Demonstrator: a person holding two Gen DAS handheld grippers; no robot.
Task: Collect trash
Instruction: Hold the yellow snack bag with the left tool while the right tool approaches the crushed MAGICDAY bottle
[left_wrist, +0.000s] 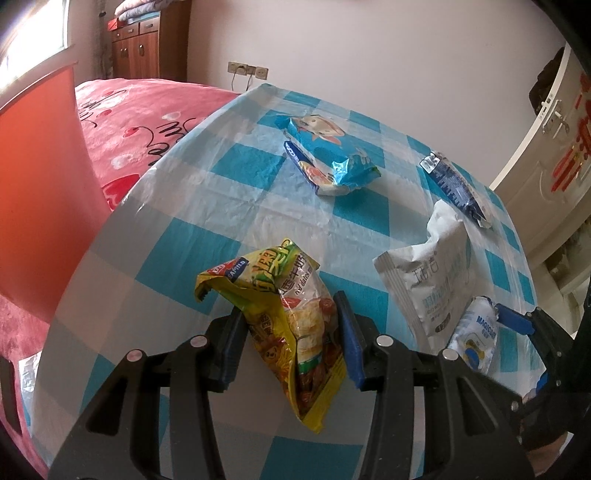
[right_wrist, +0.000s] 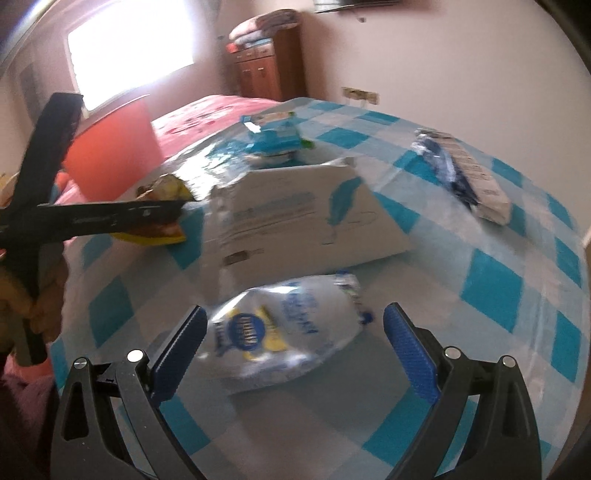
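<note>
My left gripper is shut on a yellow snack wrapper and holds it above the blue-checked table. My right gripper is open around a white-blue pouch that lies on the table; this pouch also shows in the left wrist view. A white tissue pack lies just beyond it. A blue cartoon snack bag and a dark blue wrapper lie farther back. An orange bin stands left of the table.
A bed with a red cover lies behind the table. A wooden cabinet stands at the far wall. A white door is at the right. The table edge curves down on the left.
</note>
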